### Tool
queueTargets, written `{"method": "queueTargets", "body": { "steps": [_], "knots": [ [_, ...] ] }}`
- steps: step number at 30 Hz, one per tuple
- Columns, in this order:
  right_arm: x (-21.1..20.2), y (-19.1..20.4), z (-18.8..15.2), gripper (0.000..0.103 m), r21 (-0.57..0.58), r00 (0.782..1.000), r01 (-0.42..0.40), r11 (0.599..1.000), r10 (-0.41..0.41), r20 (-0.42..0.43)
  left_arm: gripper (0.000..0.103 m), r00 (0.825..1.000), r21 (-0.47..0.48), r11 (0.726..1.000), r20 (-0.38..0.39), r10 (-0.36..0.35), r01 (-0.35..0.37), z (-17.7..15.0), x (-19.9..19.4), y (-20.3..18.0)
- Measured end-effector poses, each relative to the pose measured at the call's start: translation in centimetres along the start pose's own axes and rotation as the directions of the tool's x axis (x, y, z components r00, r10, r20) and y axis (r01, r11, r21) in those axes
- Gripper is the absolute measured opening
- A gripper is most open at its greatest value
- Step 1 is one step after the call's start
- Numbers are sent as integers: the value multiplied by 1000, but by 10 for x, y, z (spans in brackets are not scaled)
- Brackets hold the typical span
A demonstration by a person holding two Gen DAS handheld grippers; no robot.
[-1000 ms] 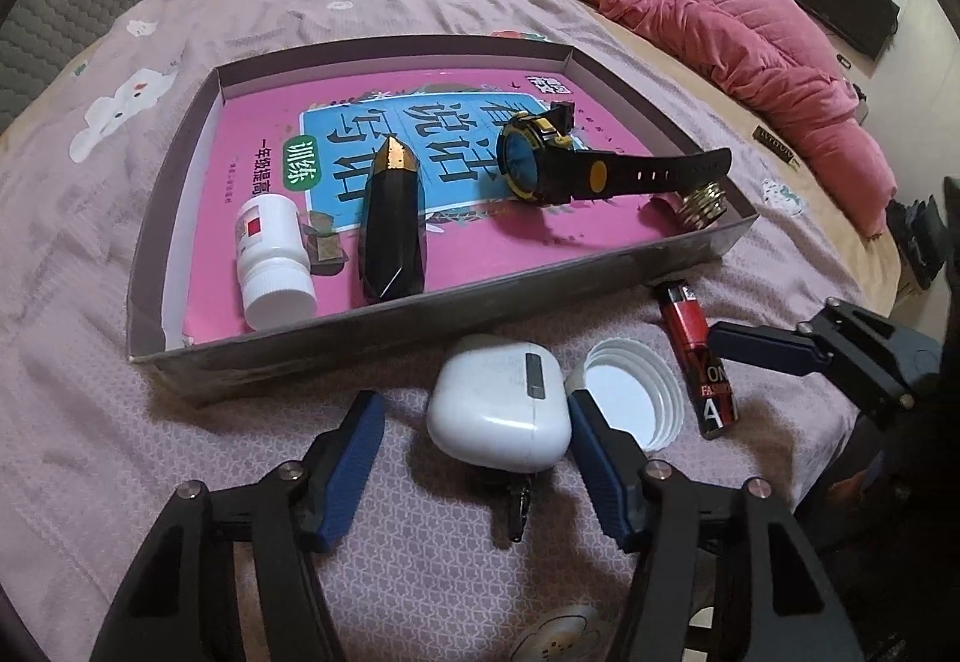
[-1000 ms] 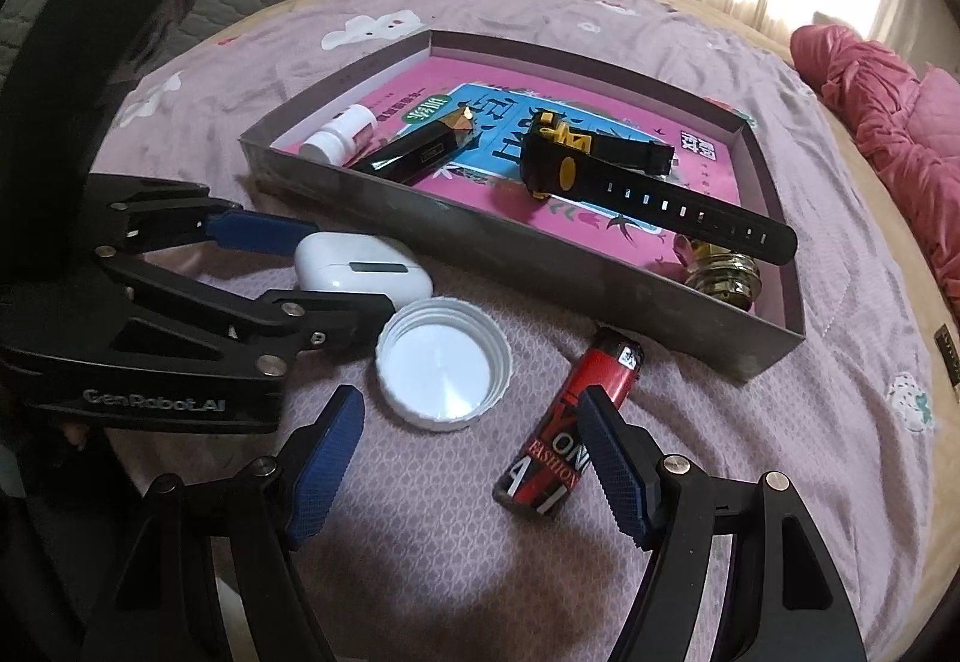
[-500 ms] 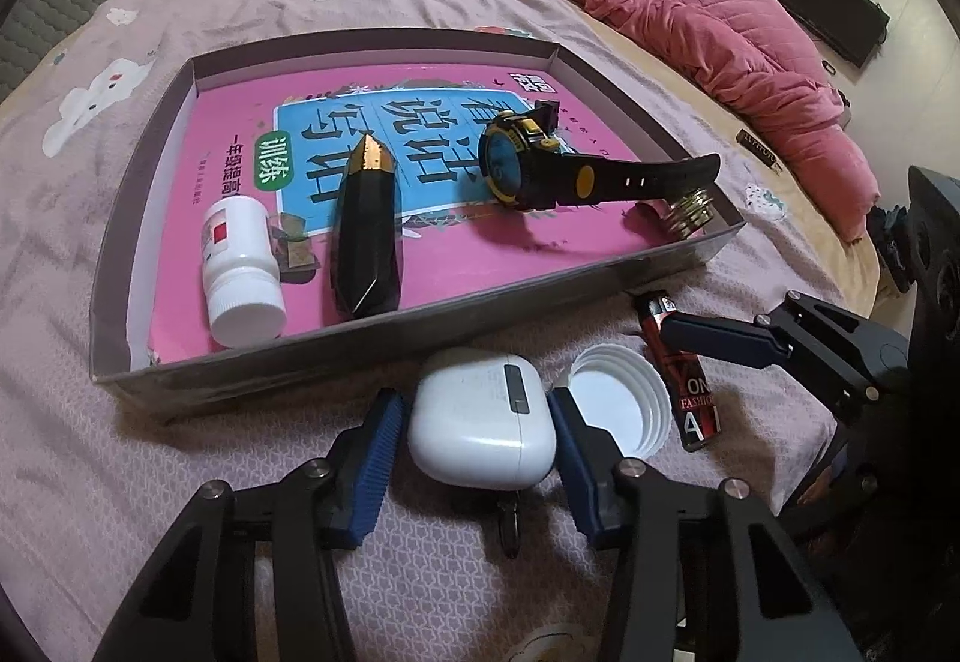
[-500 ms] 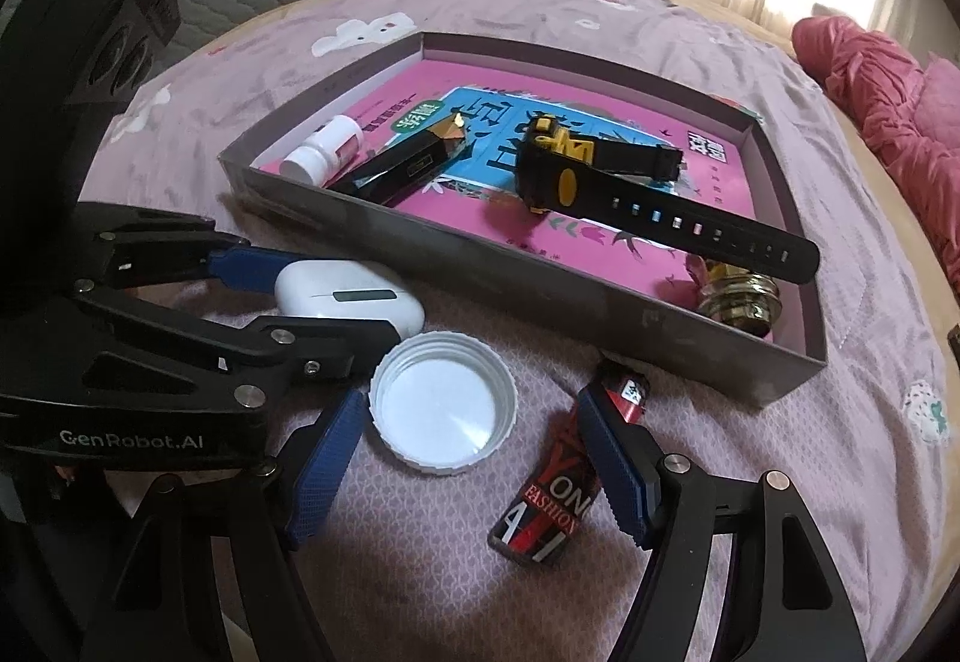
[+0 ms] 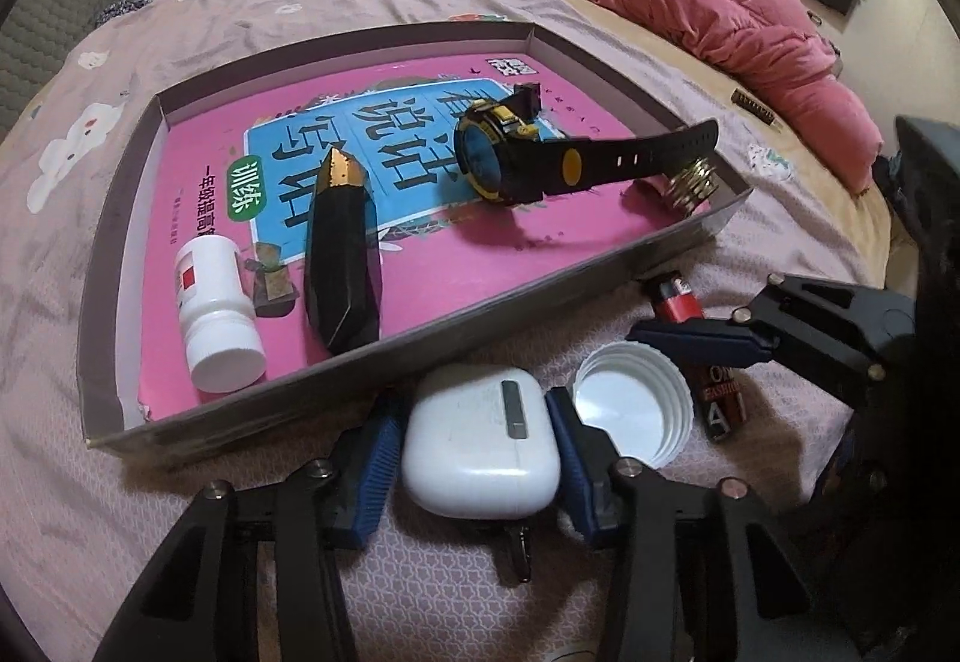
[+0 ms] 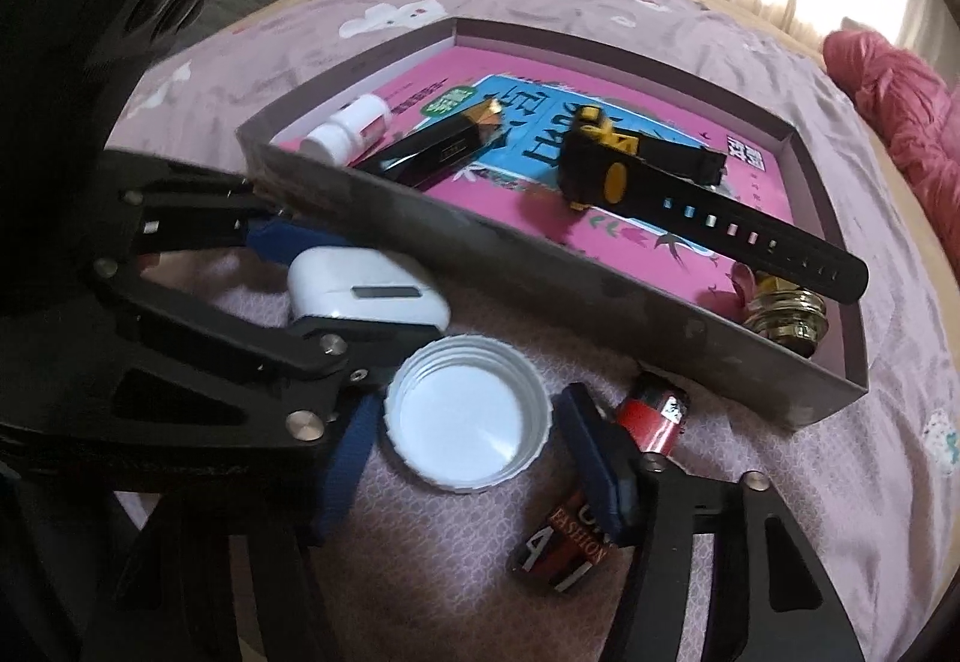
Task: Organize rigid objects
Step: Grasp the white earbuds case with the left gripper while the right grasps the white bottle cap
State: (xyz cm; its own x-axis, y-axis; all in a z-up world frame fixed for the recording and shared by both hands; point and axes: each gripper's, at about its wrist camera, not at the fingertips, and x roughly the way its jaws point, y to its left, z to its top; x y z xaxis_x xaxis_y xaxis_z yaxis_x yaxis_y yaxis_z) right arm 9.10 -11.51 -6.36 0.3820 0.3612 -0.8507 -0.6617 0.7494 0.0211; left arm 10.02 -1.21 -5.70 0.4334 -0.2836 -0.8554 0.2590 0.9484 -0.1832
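Earbud case (image 5: 483, 443) lies on the bedspread just short of the tray's near wall (image 5: 420, 356), dead centre between our left gripper's (image 5: 474, 458) pads. Its long axis runs 12-to-6 in the left wrist view, in line with the fingers, hinge bar on top. The left jaws have just been closing with the case between them; both blue pads now look to be touching its sides, so we call that a grip, though not yet a proven firm one.

White cap (image 6: 468, 413) sits open side up at 3 o'clock of the case, just beside it. Our right gripper (image 6: 474, 473) straddles it, its jaws having just been closing too; a sliver of gap appears to remain at each pad, so not gripped yet. It's round, so no axis to worry about.

Lighter (image 6: 606, 482) lies at 3 o'clock of the cap, long axis roughly 1-to-7, partly under the right gripper's right finger. Risk: that finger drags it.

Tray is at 12 o'clock of both. Left hand is nearer the case, right nearer the cap. Watch (image 5: 540, 161) and bottle (image 5: 213, 314) are already inside.
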Motion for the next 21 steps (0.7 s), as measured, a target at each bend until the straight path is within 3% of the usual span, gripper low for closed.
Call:
{"method": "queueTargets", "body": {
  "steps": [2, 11, 21],
  "knots": [
    [0, -2, 0, 52, -1, 1000, -3, 1000, 3, 4, 45, 1000, 2, 1000, -3, -1, 1, 1, 0, 0],
    [-9, -5, 2, 52, 8, 999, -16, 1000, 15, 36, 45, 1000, -25, 999, 12, -24, 24, 0, -6, 3],
    [-22, -10, 0, 52, 30, 997, -19, 999, 17, 69, 45, 996, -58, 997, 81, -39, 43, -2, -29, 8]
  ]
}}
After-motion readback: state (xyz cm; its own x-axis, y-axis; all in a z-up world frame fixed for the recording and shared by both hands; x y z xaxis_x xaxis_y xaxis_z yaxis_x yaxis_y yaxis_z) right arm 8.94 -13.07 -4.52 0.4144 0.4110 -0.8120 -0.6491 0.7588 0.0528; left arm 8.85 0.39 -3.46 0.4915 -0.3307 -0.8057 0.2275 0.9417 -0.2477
